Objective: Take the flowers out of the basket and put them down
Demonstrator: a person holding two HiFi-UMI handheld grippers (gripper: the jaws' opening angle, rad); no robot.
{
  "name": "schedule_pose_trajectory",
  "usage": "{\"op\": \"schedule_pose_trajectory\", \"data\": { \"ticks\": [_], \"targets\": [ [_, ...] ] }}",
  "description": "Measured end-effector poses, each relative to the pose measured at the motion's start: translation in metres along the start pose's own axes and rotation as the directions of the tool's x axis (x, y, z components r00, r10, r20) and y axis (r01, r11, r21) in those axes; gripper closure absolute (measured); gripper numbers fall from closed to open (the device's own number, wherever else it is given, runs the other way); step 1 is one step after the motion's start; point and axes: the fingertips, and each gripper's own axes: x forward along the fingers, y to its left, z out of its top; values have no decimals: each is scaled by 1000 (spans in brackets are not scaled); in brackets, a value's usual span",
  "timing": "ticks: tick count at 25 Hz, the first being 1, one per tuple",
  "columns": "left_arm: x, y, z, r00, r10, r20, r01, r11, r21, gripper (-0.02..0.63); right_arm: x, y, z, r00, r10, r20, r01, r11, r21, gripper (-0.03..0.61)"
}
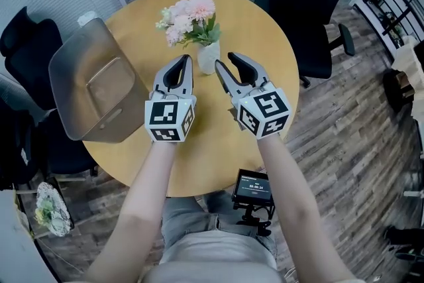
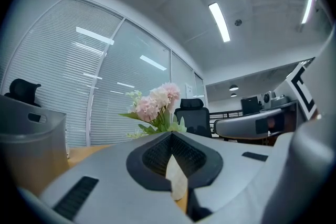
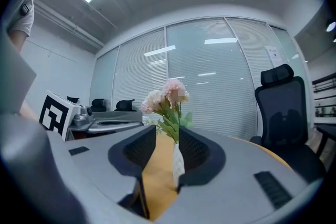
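Here, the flowers [image 1: 192, 18] stand upright in a small white vase [image 1: 207, 57] on the round wooden counter [image 1: 218, 142], toward its 12 o'clock side. The translucent grey basket [image 1: 69, 76] sits tilted at the counter's 9 o'clock edge, its mouth turned up toward the head camera, well apart from the flowers. The left gripper [image 1: 187, 60] is held level near the counter's middle, its fingers pressed together at the tips with nothing pinched. Just beside it at 3 o'clock, the right gripper [image 1: 224, 63] has its fingers partly spread. The vase stands just past their tips at 11 o'clock, and the pads are not on it. Dark office chairs [image 1: 311, 3] stand around the counter.
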Motion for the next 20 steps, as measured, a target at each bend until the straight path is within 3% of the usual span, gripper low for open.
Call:
{"op": "schedule_pose_trajectory", "data": {
  "ticks": [5,10,14,20],
  "targets": [
    [-3,-12,15,999,-36,3,36,999,20,609,-8,5,16,1000,-8,21,7,1000,21,503],
    [-7,-23,29,997,-70,12,69,997,43,609,-14,20,30,999,23,33,-23,1000,14,543],
    [-10,-27,41,996,-82,22,80,995,56,609,-15,35,36,998,61,22,-61,997,-38,554],
    [-20,-31,54,995,-94,35,92,994,67,609,-21,43,51,997,60,51,-58,998,-39,555]
  ]
}}
